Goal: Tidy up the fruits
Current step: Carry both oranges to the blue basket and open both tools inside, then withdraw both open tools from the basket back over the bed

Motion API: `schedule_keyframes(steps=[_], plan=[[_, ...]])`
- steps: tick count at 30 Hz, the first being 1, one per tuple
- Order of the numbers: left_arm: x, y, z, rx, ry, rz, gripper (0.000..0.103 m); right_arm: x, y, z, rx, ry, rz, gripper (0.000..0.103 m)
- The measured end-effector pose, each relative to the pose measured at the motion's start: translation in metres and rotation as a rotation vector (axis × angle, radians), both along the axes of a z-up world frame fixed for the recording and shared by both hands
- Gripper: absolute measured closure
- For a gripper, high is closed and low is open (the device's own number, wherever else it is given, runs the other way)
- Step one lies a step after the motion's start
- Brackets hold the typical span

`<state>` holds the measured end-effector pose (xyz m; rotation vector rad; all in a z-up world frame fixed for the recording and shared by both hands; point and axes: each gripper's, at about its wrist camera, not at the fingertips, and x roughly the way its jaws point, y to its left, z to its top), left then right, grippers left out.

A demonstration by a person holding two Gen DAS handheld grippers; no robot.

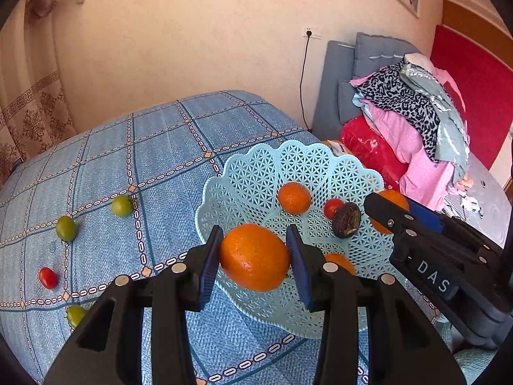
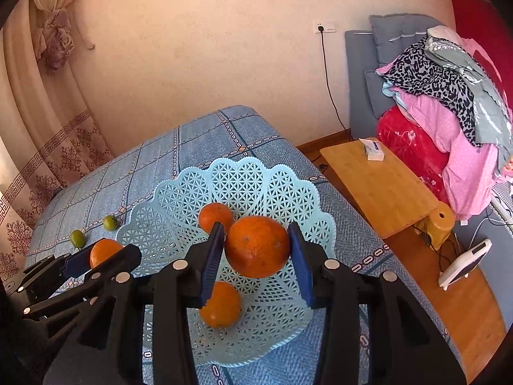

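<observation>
My left gripper (image 1: 255, 258) is shut on an orange (image 1: 254, 256) and holds it over the near left rim of the light blue lattice basket (image 1: 256, 173). My right gripper (image 2: 256, 250) is shut on another orange (image 2: 257, 246) above the basket's (image 2: 179, 189) middle; it also shows in the left wrist view (image 1: 381, 216). In the basket lie two oranges (image 2: 215, 216) (image 2: 221, 304), a red tomato (image 1: 332, 208) and a dark passion fruit (image 1: 346, 219). On the blue cloth lie green tomatoes (image 1: 121, 205) (image 1: 66, 228) (image 1: 76, 315) and a red one (image 1: 48, 278).
The basket stands on a table with a blue checked cloth (image 1: 154, 147). A low wooden table (image 2: 378, 183) with a tissue box (image 2: 372, 149) stands to the right. Piled bedding (image 2: 449, 102) and a curtain (image 2: 48, 122) flank the scene.
</observation>
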<state>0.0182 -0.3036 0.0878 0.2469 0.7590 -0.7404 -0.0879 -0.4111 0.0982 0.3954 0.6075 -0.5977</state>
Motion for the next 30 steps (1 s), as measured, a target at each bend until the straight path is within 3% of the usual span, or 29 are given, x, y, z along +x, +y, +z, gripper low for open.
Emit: schedule_keyframes(steps=[1, 3, 6, 16, 18, 22, 30], plan=[[0.0, 0.0, 0.0, 0.0, -0.002, 0.001, 0.06, -0.001, 0.001, 0.001, -0.005, -0.005, -0.003, 0.053], [0.0, 0.001, 0.002, -0.006, -0.013, 0.008, 0.046, -0.002, 0.002, 0.004, -0.009, -0.014, -0.004, 0.052], [0.001, 0.005, 0.006, -0.02, -0.021, 0.024, 0.034, -0.004, 0.002, 0.006, -0.008, -0.024, -0.012, 0.048], [0.011, 0.018, 0.01, -0.028, -0.026, 0.086, 0.032, -0.007, 0.002, 0.008, -0.012, -0.034, -0.015, 0.046], [0.011, 0.02, 0.012, -0.03, -0.041, 0.098, 0.019, -0.006, 0.003, 0.008, -0.013, -0.035, -0.013, 0.046], [0.009, 0.022, 0.016, -0.022, -0.096, 0.124, 0.014, -0.007, 0.004, 0.009, -0.013, -0.049, -0.007, 0.037], [0.003, 0.028, 0.021, 0.025, -0.233, 0.175, 0.01, -0.007, 0.011, 0.013, -0.013, -0.086, 0.025, 0.036]])
